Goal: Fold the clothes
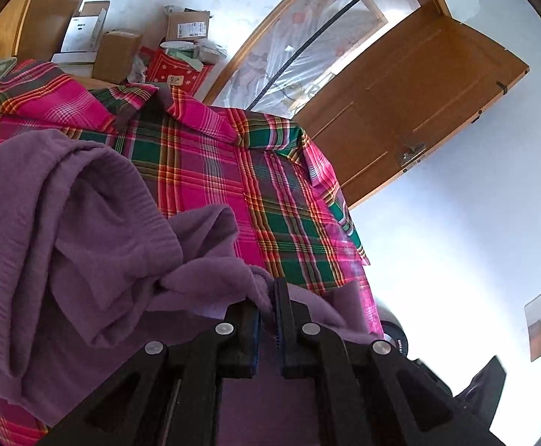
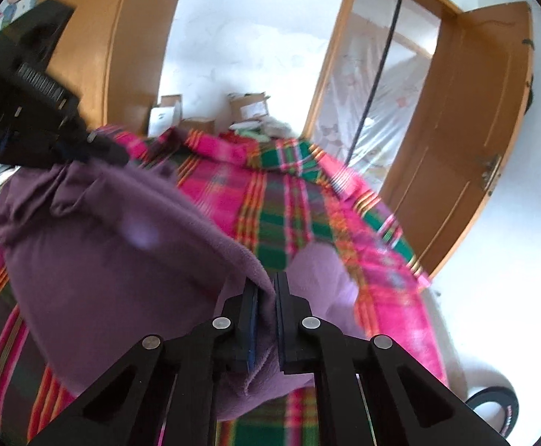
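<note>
Left claw [image 1: 266, 304]: jaws narrow, pinched on an edge of the purple knit sweater [image 1: 65, 223]. Right claw [image 2: 266, 297]: same, narrow, clamped on another edge of the sweater [image 2: 103, 252], fabric bunched between the pads. In the right wrist view my left claw [image 2: 95, 152] sits up at far left, gripping the top of the cloth, so the two grips are well apart with the sweater slung between them.

Sweater is partly lifted and partly draped over the plaid cloth [image 1: 203, 171] that covers the tabletop. Not flat; it sags in deep loose folds, one ribbed band curling over on the left side.

My read: early in the fold, a lift-and-spread step. No clean crease visible yet. Next move probably calls for pulling both grips apart to tension the edge, then laying it flat on the plaid before the first fold. Risk: the thick knit slips or stretches unevenly.

Materials: sweater is soft, fuzzy, matte, heavy drape, ribbed trim. Plaid is thin woven cotton-type, pink/green/orange checks, wrinkled, hanging off the tabletop edge.

Beyond: cardboard boxes [image 1: 119, 52] stacked at the far end, a wooden door [image 1: 419, 104] open, white walls. Right view is motion-blurred.
</note>
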Demonstrator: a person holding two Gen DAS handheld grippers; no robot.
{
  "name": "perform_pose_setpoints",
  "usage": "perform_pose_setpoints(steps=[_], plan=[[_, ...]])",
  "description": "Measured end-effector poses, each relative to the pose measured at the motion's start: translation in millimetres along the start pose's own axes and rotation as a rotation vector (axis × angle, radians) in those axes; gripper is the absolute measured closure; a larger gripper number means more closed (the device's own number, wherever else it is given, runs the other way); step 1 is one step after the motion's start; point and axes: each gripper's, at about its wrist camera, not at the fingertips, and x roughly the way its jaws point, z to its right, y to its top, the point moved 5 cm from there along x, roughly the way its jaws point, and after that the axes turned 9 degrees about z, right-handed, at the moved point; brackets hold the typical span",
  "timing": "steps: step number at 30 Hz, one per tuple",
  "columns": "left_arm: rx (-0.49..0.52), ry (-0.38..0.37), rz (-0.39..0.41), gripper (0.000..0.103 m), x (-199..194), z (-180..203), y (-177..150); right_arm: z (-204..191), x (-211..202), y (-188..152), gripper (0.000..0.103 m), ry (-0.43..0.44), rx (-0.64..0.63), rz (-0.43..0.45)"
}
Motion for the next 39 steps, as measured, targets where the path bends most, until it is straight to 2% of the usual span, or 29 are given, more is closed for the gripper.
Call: perform_pose_setpoints(steps=[6, 12, 16, 19, 26, 32, 35, 39], plan=[[0.006, 0.014, 0.012, 0.096, 7.2, 2.7, 7.7, 16.7, 11.0, 19.4, 0.095, 0.023, 0.032, -0.017], [-0.008, 0.005, 0.011, 0.096, 10.3, 4.2, 10.4, 26.4, 4.6, 16.2, 0.096, 0.153, 0.095, -0.097], [0.014, 0.017, -0.015, 0.096, 14.0, 4.4, -0.1, 33.1, 3.3, 5.0, 0.097, 0.236, 0.182, -0.162], [0.015, 0.011, -0.030, 0.096, 14.9, 4.6, -4.8, 38.8, -2.9, 6.4, 0.097, 0.252, 0.214, -0.147], [0.011, -0.007, -0.022, 0.096, 7.4, 9.0, -6.5, 40.0, -27.5, 32.5, 0.099, 0.232, 0.149, -0.022], [0.008, -0.018, -0.031, 0.096, 4.4, 9.7, -9.2, 40.0, -42.9, 41.9, 0.099, 0.161, 0.098, 0.045], [0.005, -0.021, -0.028, 0.096, 3.8, 10.3, -9.8, 37.8, -48.5, 46.9, 0.099, 0.111, 0.028, 0.080], [-0.009, -0.027, -0.024, 0.095, 3.9, 8.6, -7.9, 37.8, -35.8, 50.1, 0.099, 0.044, -0.054, 0.092]])
